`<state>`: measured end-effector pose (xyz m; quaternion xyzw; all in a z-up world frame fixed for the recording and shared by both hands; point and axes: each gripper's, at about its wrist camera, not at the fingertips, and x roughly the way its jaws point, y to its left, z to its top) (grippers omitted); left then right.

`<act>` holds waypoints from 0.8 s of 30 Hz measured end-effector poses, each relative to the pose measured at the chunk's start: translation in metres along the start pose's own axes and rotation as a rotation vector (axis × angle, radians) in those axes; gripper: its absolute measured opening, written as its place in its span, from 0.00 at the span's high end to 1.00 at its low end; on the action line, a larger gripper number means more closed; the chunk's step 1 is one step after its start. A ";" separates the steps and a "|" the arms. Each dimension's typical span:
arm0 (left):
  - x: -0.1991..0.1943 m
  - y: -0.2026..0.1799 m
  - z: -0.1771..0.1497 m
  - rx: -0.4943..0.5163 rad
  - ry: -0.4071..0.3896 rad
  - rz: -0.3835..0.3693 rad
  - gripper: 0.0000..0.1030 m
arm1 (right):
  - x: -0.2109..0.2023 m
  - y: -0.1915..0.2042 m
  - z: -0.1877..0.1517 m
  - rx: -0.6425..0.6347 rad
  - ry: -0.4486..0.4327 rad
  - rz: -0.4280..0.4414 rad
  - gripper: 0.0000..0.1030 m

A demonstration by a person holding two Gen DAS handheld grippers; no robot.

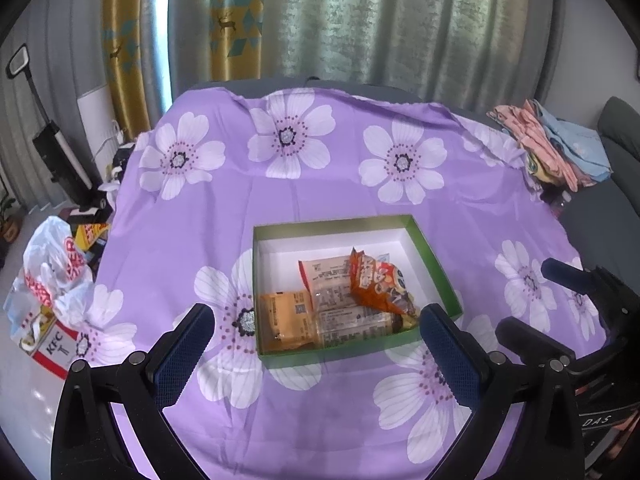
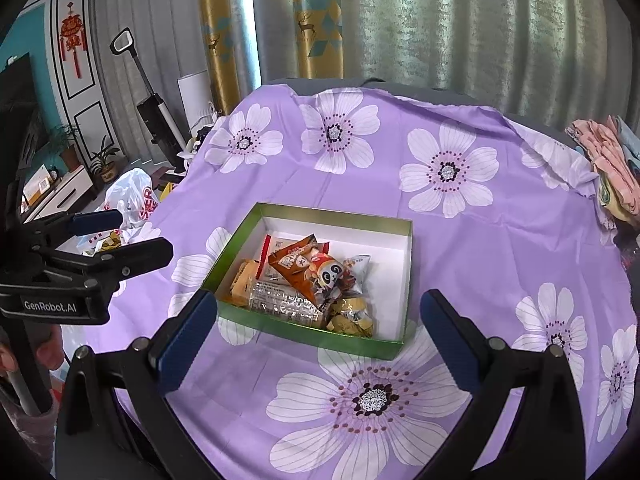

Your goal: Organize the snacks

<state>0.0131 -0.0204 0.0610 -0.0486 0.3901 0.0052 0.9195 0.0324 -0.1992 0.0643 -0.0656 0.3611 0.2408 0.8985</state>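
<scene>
Green box point(image 1: 434, 258) sits on purple floral cloth point(image 1: 320, 184), snacks point(image 1: 340, 300) piled at its near-left. Left gripper point(image 1: 316, 344) hovers just before the box's near edge, jaws spread wide, empty. Right gripper point(image 2: 316, 332) likewise: released, empty, near wall of box between its fingertips in view.

grey-green curtains point(image 1: 400, 20) behind, gold deer-print panel point(image 2: 320, 20), daylight strip between. upright vacuum point(image 2: 150, 92) by the wall. potted plants point(image 2: 105, 160), red knot ornament point(image 2: 72, 36), possibly a tv at left edge.
</scene>
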 end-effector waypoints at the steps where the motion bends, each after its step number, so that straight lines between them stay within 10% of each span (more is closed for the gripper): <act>1: 0.000 -0.001 0.001 0.001 -0.002 0.003 0.01 | -0.001 0.001 0.001 -0.004 -0.001 -0.002 0.01; 24: -0.009 -0.007 0.028 0.013 -0.039 0.016 0.01 | -0.007 0.007 0.020 -0.030 -0.017 -0.016 0.01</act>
